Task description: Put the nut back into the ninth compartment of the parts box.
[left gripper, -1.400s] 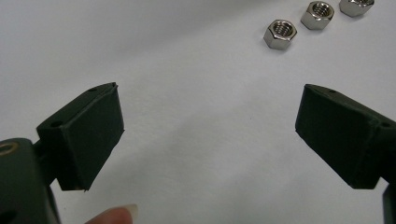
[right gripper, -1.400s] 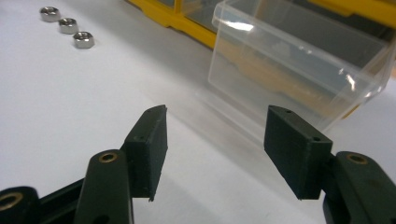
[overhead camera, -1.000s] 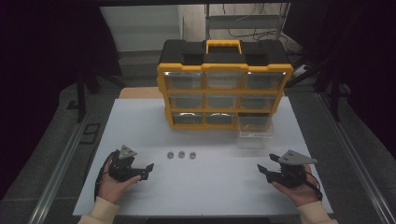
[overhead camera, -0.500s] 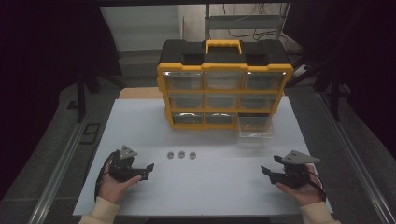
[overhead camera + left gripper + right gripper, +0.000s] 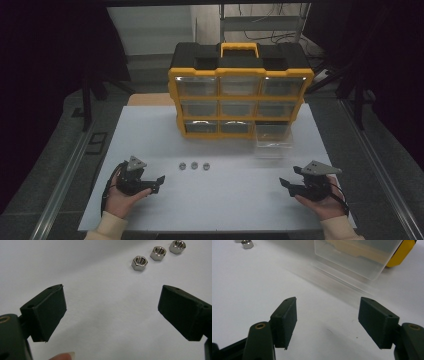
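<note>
Three steel hex nuts (image 5: 194,165) lie in a short row on the white table (image 5: 150,135). My left gripper (image 5: 159,182) rests at the front left, pointing right, its jaws open and empty; in the left gripper view (image 5: 112,293) the nuts (image 5: 139,263) lie just beyond its tips. At the front right my right gripper (image 5: 291,177) points left, open with nothing between its jaws, which have just been opening a little. In the right gripper view (image 5: 328,301) a clear plastic drawer (image 5: 354,257) stands ahead and one nut (image 5: 247,244) sits at the top left.
A yellow and black drawer organizer (image 5: 240,95) stands at the back of the table. The clear drawer (image 5: 272,142) sits on the table in front of its lower right slot. A person's hands hold both grippers near the front edge.
The right gripper's jaws stand slightly wider than before. Both hands have kept their places.
</note>
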A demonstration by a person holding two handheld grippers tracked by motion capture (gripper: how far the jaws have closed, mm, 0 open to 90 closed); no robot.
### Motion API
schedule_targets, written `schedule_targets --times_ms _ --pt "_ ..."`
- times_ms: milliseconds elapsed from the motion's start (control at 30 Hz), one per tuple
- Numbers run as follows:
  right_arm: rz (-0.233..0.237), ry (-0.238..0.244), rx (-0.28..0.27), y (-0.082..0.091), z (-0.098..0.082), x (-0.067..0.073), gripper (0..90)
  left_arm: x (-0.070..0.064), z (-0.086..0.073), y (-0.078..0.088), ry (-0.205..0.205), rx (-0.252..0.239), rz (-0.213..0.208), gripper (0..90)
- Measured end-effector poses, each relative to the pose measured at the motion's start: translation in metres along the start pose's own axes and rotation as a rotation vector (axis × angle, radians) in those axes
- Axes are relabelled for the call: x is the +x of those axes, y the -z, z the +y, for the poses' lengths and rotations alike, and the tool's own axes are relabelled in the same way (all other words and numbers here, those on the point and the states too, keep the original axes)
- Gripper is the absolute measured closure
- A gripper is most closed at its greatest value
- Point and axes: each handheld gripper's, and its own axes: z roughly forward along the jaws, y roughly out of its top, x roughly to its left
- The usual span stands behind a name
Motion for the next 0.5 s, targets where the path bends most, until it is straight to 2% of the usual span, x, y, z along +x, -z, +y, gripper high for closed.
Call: schedule_targets --times_ms 233,500 --pt "-0.003 0.008 0.002 -0.001 0.001 -0.002 31.7 0.002 -0.001 0.004 0.028 -0.002 -0.011 9.3" --pt "0.004 0.023 0.002 -0.002 0.0 -0.004 31.0 0.007 -0.003 0.011 0.061 0.03 -0.014 7.9"
